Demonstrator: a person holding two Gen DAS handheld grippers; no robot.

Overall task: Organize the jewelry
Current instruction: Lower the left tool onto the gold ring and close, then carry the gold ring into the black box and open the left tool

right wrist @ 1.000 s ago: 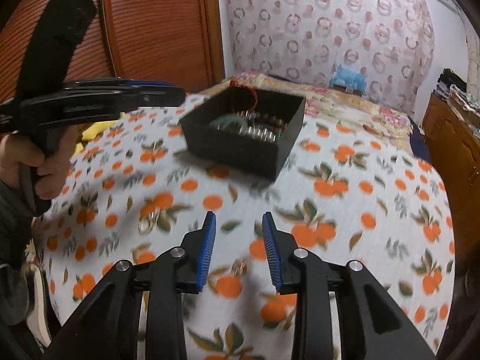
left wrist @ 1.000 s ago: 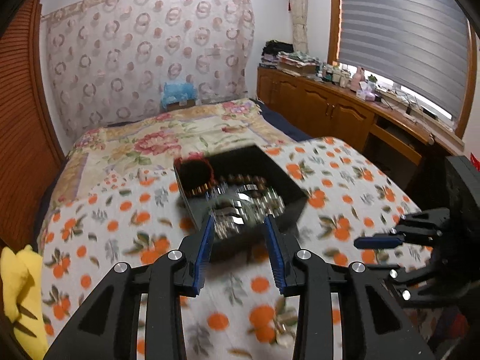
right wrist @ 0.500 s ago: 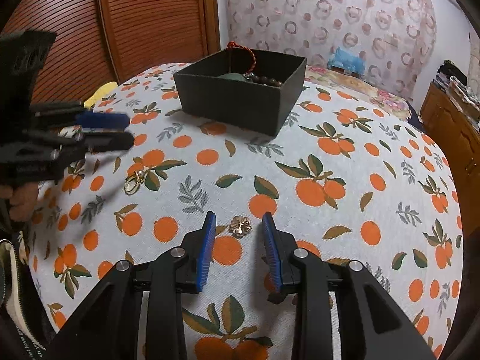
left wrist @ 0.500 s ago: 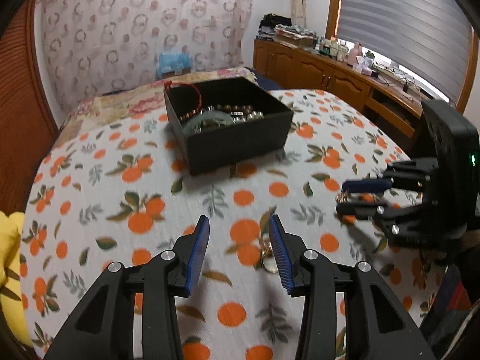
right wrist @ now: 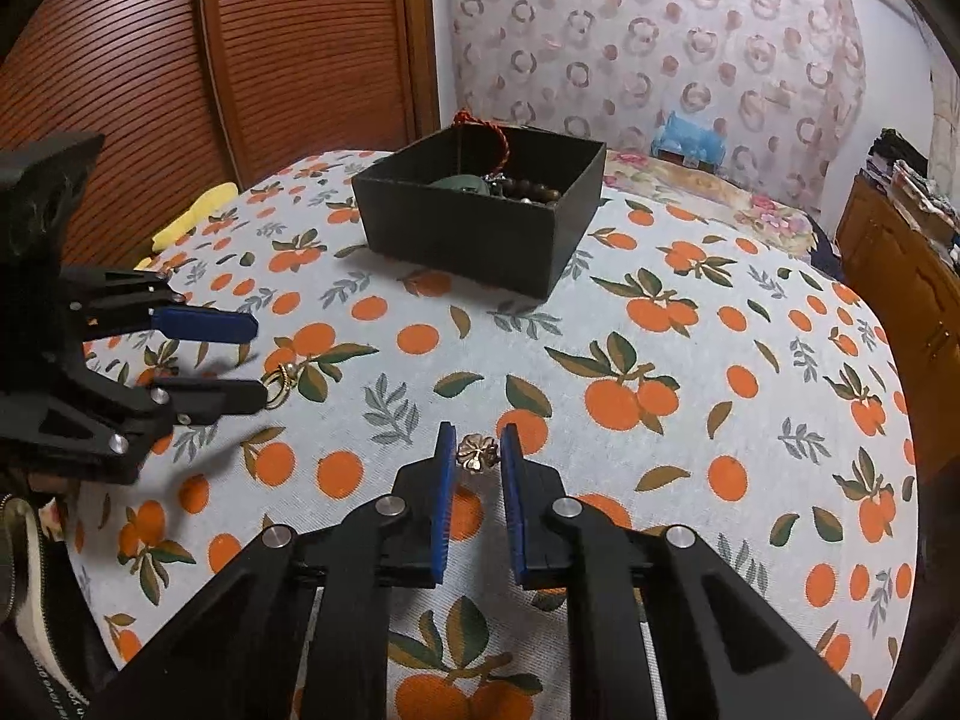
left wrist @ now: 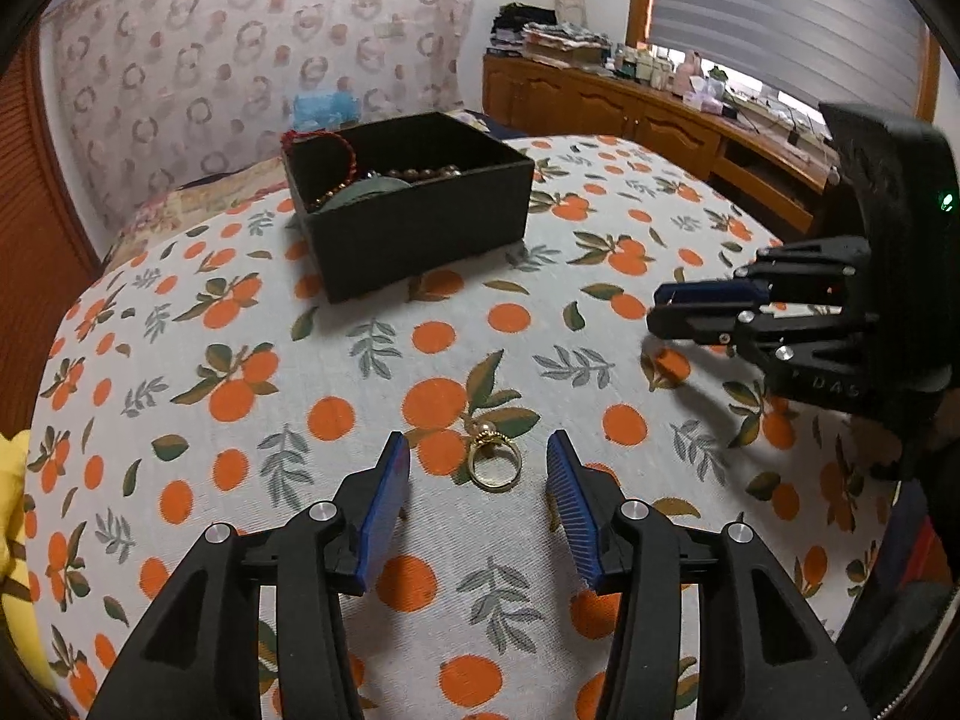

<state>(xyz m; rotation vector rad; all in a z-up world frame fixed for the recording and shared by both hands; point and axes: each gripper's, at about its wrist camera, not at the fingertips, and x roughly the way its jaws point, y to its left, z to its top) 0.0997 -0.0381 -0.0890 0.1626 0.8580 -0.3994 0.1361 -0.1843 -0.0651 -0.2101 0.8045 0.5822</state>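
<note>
A gold ring (left wrist: pixel 493 465) with a small pearl lies on the orange-print tablecloth (left wrist: pixel 240 420). It sits between the fingers of my left gripper (left wrist: pixel 477 438), whose jaws are opening and do not touch it. A gold flower-shaped piece (right wrist: pixel 476 453) lies between the blue pads of my right gripper (right wrist: pixel 477 432). Those jaws are closing, with a hair of room left on each side. The black box (left wrist: pixel 414 222) farther back holds a red cord bracelet, beads and a green piece. In the right wrist view my left gripper (right wrist: pixel 259 361) straddles the ring (right wrist: pixel 282 381).
My right gripper (left wrist: pixel 654 307) reaches in from the right of the left wrist view. A yellow object (right wrist: pixel 192 213) lies at the table's left edge. A bed, a wooden slatted door (right wrist: pixel 180 60) and a low wooden cabinet (left wrist: pixel 660 120) surround the round table.
My left gripper came away from above the box, dropped to the ring and spread its jaws wider. My right gripper's jaws narrowed around the flower piece.
</note>
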